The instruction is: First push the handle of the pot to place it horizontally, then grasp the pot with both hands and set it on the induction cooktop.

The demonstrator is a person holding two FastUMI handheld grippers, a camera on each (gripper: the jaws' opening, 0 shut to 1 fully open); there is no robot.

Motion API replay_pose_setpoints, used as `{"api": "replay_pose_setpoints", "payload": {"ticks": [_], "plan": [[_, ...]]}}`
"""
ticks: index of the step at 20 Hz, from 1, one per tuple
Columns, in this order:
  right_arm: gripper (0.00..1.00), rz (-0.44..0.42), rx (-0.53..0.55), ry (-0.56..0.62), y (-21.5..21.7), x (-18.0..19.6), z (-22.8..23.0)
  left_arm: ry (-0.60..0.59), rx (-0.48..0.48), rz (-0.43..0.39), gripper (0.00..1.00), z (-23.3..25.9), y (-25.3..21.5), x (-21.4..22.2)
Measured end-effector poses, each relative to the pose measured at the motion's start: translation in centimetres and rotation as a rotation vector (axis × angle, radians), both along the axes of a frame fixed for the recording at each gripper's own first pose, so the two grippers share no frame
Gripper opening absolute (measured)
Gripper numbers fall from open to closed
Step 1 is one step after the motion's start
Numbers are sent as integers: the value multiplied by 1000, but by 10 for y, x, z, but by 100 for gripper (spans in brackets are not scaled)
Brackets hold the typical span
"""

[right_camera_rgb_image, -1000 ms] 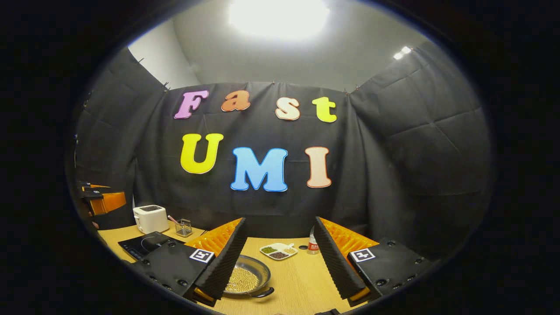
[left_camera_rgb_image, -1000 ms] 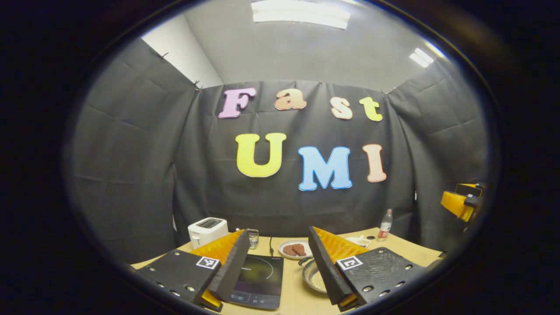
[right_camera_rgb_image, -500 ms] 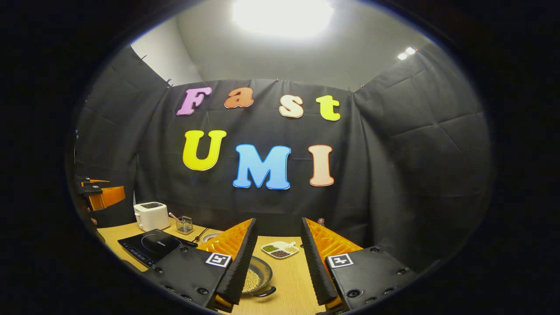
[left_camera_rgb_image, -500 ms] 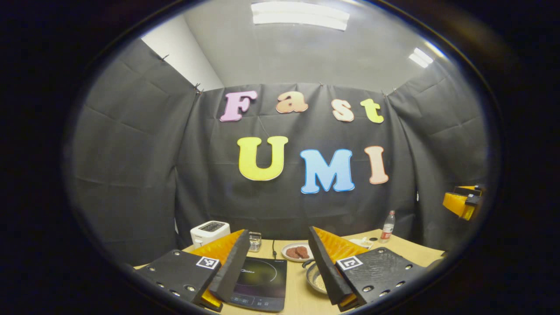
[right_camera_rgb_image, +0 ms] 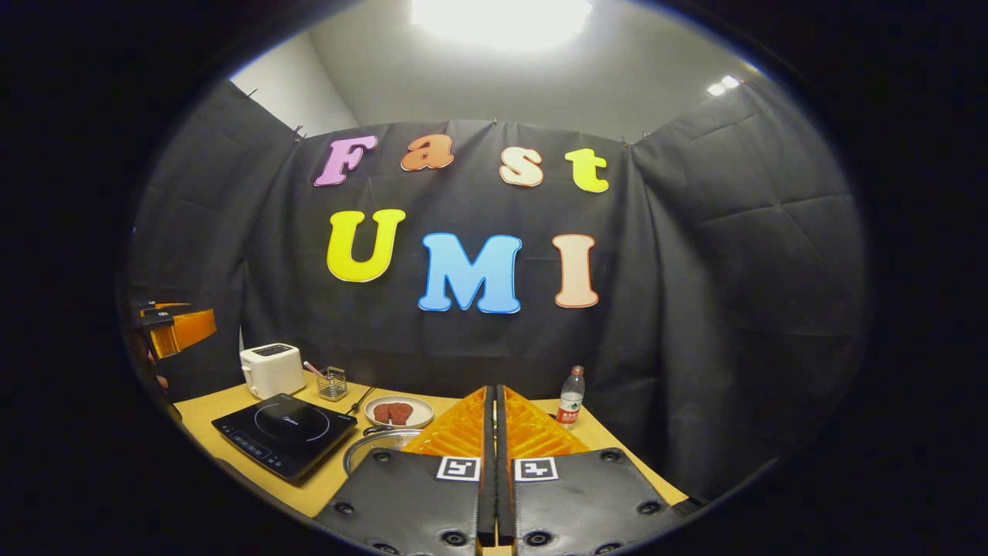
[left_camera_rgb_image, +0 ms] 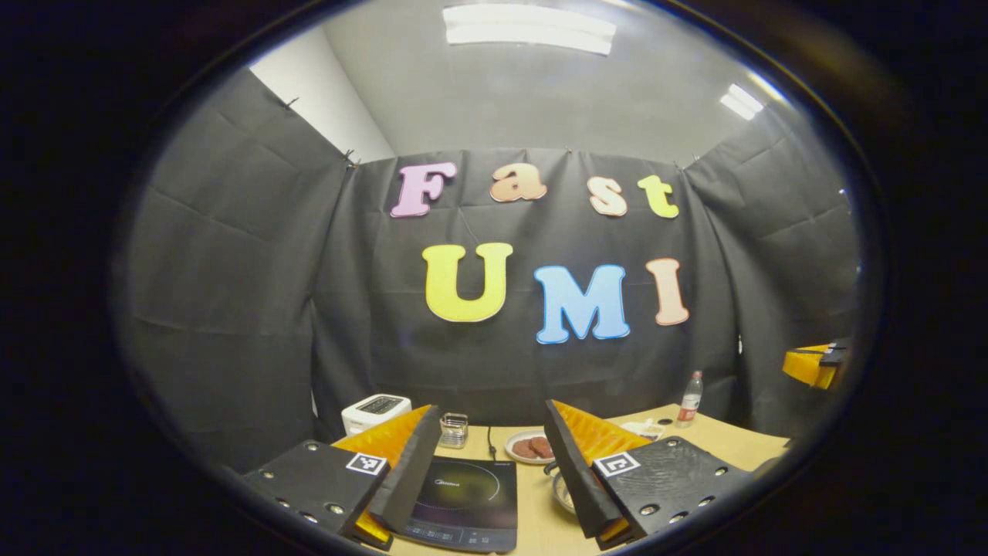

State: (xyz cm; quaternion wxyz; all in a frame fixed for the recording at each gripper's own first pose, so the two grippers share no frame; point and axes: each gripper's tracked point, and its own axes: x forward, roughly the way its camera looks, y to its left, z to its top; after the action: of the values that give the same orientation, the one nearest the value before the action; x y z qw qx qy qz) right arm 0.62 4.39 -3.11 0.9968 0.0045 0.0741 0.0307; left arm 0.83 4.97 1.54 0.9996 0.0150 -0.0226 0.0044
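The metal pot (left_camera_rgb_image: 561,494) holds pale grains and sits on the wooden table just right of the black induction cooktop (left_camera_rgb_image: 465,500). My left gripper (left_camera_rgb_image: 488,412) hovers open above them, and its right finger covers most of the pot. In the right gripper view, the pot's rim (right_camera_rgb_image: 377,443) peeks out left of the fingers, with the cooktop (right_camera_rgb_image: 279,432) farther left. My right gripper (right_camera_rgb_image: 494,388) is shut, fingers pressed together with nothing between them. The other gripper (left_camera_rgb_image: 812,363) hangs at the far right, and the other gripper (right_camera_rgb_image: 176,327) hangs at the far left.
At the back of the table stand a white toaster (right_camera_rgb_image: 270,369), a small wire basket (right_camera_rgb_image: 333,382), a plate of brown patties (right_camera_rgb_image: 397,411) and a plastic bottle (right_camera_rgb_image: 571,397). A small divided dish (left_camera_rgb_image: 641,427) lies near the bottle (left_camera_rgb_image: 689,398).
My right gripper has gone from wide open to shut and now sits over the pot's right side. The left gripper stays open and has drifted only slightly.
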Motion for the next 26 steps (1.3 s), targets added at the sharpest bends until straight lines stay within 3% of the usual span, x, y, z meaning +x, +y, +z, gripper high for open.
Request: {"api": "replay_pose_setpoints", "payload": {"ticks": [7,14,20,26], "plan": [[2,81,-24,120,29,3,-44,-31,-8,-14,79,3,16,1],[2,274,-70,336,54,-6,-114,-4,-20,35,79,-11,29,5],[5,456,-135,517,66,-20,-180,26,-13,69,82,-22,8,24],[2,549,-128,637,67,-26,-224,32,16,88,79,-22,-16,31]]}}
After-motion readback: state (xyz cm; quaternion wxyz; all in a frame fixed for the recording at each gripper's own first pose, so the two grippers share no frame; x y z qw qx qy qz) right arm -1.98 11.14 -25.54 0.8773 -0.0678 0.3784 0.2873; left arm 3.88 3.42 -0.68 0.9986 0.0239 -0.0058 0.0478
